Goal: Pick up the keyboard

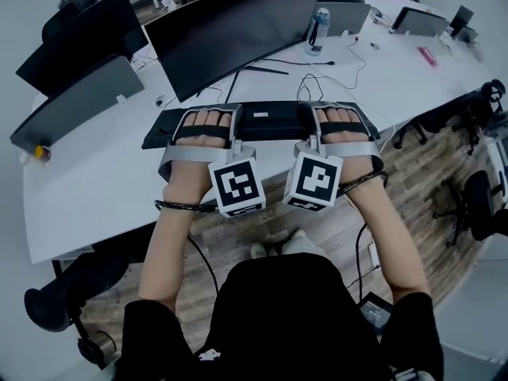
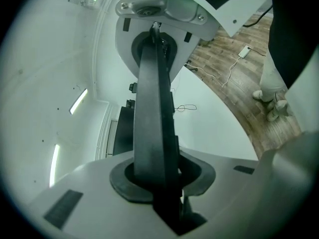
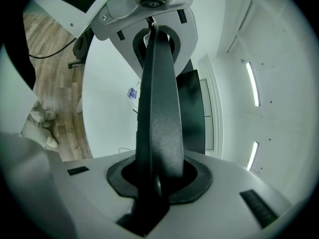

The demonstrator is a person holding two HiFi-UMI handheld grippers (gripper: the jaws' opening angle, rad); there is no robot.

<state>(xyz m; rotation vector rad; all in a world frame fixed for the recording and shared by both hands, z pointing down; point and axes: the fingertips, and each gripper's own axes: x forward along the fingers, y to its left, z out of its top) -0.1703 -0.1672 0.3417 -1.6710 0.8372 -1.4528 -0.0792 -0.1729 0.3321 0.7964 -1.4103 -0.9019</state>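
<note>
The black keyboard (image 1: 270,122) is held level between both hands, above the near edge of the white desk (image 1: 95,189). My left gripper (image 1: 204,127) is shut on its left part and my right gripper (image 1: 341,123) on its right part, with a hand strapped over each. In the left gripper view the keyboard (image 2: 154,118) runs edge-on up the middle, and the left gripper (image 2: 159,180) has its dark pads tight against it. The right gripper view shows the keyboard (image 3: 160,108) the same way, clamped in the right gripper (image 3: 157,180). The fingertips are hidden under the hands in the head view.
A wide curved monitor (image 1: 238,30) stands right behind the keyboard, with two more monitors (image 1: 75,94) at the left. A can (image 1: 317,28), cables (image 1: 321,78) and laptops (image 1: 421,21) lie further back. Office chairs (image 1: 476,205) and wood floor are to the right.
</note>
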